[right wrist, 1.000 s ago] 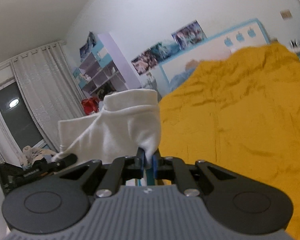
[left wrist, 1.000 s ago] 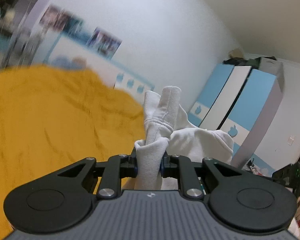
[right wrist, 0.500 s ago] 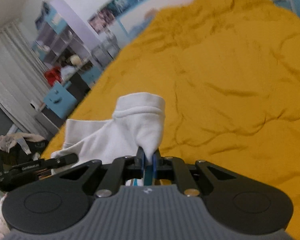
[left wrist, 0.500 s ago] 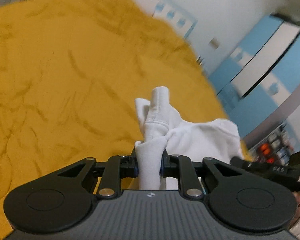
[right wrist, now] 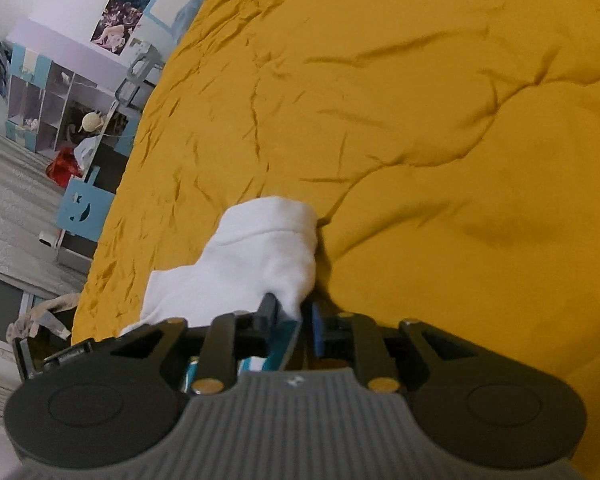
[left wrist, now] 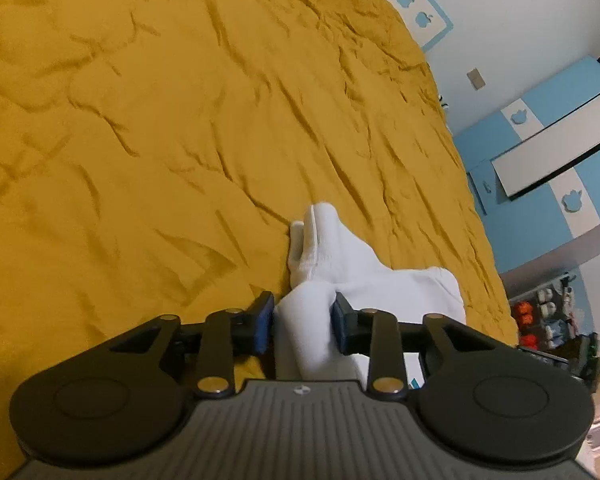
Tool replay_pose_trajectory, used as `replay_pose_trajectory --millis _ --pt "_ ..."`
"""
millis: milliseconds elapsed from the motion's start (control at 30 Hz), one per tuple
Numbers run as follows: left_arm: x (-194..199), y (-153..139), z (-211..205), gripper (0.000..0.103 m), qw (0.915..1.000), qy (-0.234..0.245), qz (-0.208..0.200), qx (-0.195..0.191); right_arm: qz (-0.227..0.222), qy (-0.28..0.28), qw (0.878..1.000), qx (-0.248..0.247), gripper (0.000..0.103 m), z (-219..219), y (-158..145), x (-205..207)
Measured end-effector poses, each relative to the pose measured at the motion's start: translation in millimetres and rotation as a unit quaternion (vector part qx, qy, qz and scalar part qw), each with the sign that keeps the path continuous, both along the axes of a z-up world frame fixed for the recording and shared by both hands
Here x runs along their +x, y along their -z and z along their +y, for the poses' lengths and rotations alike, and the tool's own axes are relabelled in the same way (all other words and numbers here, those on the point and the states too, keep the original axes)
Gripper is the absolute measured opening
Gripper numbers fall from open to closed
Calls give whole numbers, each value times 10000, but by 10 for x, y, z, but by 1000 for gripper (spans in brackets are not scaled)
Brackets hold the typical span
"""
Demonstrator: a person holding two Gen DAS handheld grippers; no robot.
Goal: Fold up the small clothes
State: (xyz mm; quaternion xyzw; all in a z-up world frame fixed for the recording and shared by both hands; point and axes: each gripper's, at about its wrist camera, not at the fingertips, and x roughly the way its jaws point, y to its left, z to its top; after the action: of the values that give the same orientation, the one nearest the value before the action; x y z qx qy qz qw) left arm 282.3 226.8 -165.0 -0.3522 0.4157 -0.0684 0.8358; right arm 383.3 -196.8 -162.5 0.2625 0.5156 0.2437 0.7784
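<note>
A small white garment (left wrist: 340, 264) hangs stretched between my two grippers, low over a wrinkled mustard-yellow bedspread (left wrist: 160, 120). My left gripper (left wrist: 303, 322) has its jaws around a thick bunch of the fabric at one end. My right gripper (right wrist: 294, 314) pinches the other end of the garment (right wrist: 256, 256) between its jaws, which stand slightly apart. The garment's hemmed edge points away from each camera. The opposite gripper shows at the edge of each wrist view.
The bedspread (right wrist: 440, 120) fills most of both views. A blue and white wardrobe (left wrist: 548, 148) stands past the bed's right side. Shelves (right wrist: 48, 104), a blue stool (right wrist: 84, 208) and posters stand past the left side.
Both grippers tipped down from facing the walls to facing the bed and lowered the garment toward the bedspread. Both sets of jaws have widened slightly around the fabric.
</note>
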Motion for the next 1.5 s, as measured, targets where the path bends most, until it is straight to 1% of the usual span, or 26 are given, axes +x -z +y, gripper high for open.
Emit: replay_pose_trajectory --millis 33,100,167,233,267,333,400,433,533,600,633,700,767,833,867,900,933,1000,1033,1067,1133,1233,1300,1333,1400,1500 --pt "-59 -48 41 41 9999 -75 -43 91 -91 23 9999 -122 21 0 -82 -15" --pt "-149 -172 58 43 9993 -184 -60 313 -238 71 9990 -378 22 -59 -227 -80" --pt "-229 -346 17 40 9962 -290 -1 827 -450 113 9969 -630 22 -173 -408 -204" --pt "-352 -606 -119 40 9892 -206 -210 1433 -692 51 9937 -879 22 -257 -610 -357" --pt "-430 -731 -192 39 9863 -134 -335 1610 -837 3 9917 -975 22 -289 -717 -454" --pt "-588 -955 -358 38 9813 59 -581 1835 -1148 -152 9861 -1194 22 -297 -936 -720" --pt "-806 -1132 -546 37 9745 287 -794 2078 -1471 -396 9782 -1412 22 -283 -1141 -1042" --pt "-915 -1207 -686 34 9703 448 -883 2206 -1589 -540 9742 -1506 22 -277 -1204 -1199" --pt "-1276 -1299 -1002 31 9615 888 -1143 2337 -1872 -998 9616 -1742 22 -196 -1368 -1724" --pt "-1511 -1308 -1195 28 9564 1058 -1247 2421 -2027 -1269 9536 -1830 22 -126 -1405 -2047" --pt "-1587 -1298 -1270 27 9545 1093 -1260 2473 -2141 -1380 9483 -1894 22 -52 -1395 -2201" --pt "-1794 -1217 -1454 22 9465 1174 -1322 2699 -2334 -1396 9397 -2074 22 54 -1316 -2474" --pt "-1911 -1123 -1570 16 9439 1205 -1282 2796 -2519 -1338 9335 -2172 21 186 -1184 -2677" --pt "-2021 -1012 -1640 15 9407 1180 -1251 2925 -2757 -1236 9207 -2471 24 290 -1019 -2848" --pt "-2049 -953 -1665 14 9392 1134 -1183 3018 -2794 -1205 9169 -2584 24 328 -935 -2892" --pt "-2099 -896 -1667 13 9377 1100 -1100 3107 -2776 -1181 9159 -2650 24 354 -844 -2928" --pt "-2105 -817 -1699 10 9374 1076 -973 3167 -2680 -1201 9191 -2625 24 355 -767 -2931" --pt "-2126 -685 -1709 8 9384 1098 -724 3195 -2651 -1155 9205 -2629 25 349 -629 -2937" --pt "-2135 -604 -1727 8 9365 1083 -631 3277 -2641 -1154 9212 -2613 25 346 -572 -2944" --pt "-2137 -536 -1741 8 9358 1061 -600 3308 -2616 -1148 9220 -2614 25 348 -518 -2945" --pt "-2123 -403 -1732 8 9388 971 -504 3266 -2540 -1137 9230 -2657 26 369 -382 -2937" --pt "-2149 -249 -1720 7 9426 870 -480 3188 -2617 -1093 9210 -2670 26 374 -153 -2950" --pt "-2164 -219 -1710 7 9443 799 -524 3148 -2746 -1060 9176 -2671 26 364 -56 -2971" --pt "-2175 -229 -1698 7 9448 791 -545 3133 -2792 -1064 9159 -2679 26 361 -47 -2981" --pt "-2181 -274 -1691 7 9441 814 -575 3142 -2767 -1076 9170 -2662 26 352 -71 -2978" --pt "-2195 -386 -1717 7 9401 860 -612 3241 -2633 -1164 9197 -2671 26 337 -220 -2936"
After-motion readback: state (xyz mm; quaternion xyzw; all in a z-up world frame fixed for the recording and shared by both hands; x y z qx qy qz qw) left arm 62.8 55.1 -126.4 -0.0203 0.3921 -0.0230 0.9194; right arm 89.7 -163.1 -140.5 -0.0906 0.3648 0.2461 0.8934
